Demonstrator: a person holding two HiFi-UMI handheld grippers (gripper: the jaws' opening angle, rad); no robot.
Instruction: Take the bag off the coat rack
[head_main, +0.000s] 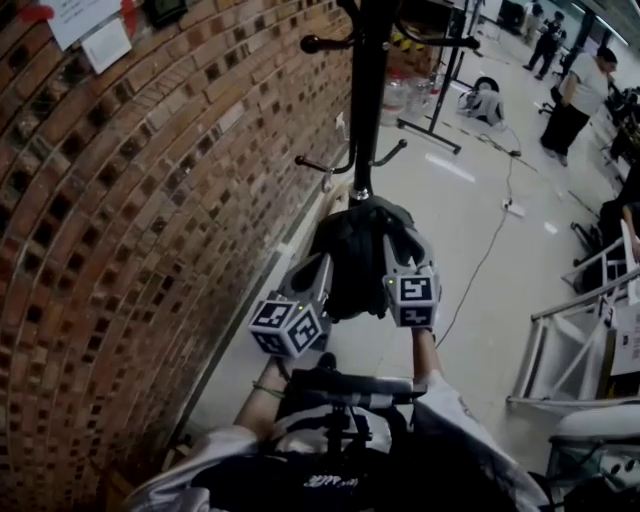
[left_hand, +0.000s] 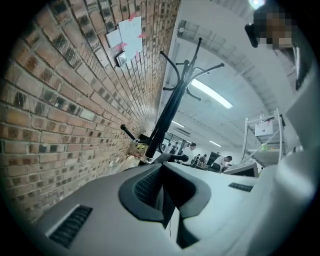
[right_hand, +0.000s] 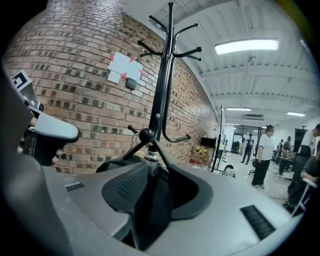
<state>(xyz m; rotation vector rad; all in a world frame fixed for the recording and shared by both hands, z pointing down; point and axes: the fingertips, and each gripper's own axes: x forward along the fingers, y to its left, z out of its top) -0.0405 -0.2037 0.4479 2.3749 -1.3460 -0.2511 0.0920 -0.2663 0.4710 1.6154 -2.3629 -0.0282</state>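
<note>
**Bag gripped, not yet off the rack**

Beside a brick wall (head_main: 150, 200), the coat rack (head_main: 367, 100) carries the black bag (head_main: 358, 250) low down. The right gripper (head_main: 403, 262) has its jaws pinching thick fabric, and the left gripper (head_main: 322, 262) has its jaws nearly meeting on a thin fold. It seems best to lift upward and clear the hook (right_hand: 146, 135) first.

The coat rack (head_main: 367, 100) stood straight ahead of you, close beside the wall (head_main: 150, 230) on your left. The bag (head_main: 362, 250) hung low against the rack's pole, under the lower hooks. Your left gripper (head_main: 318, 270) was at the bag's left side and your right gripper (head_main: 400, 252) at its right, both touching it. Behind the rack, further right, stood a second stand (head_main: 445, 90). A cable (head_main: 490, 240) ran over the floor on your right, and people (head_main: 580, 95) stood far back on that side.
</note>
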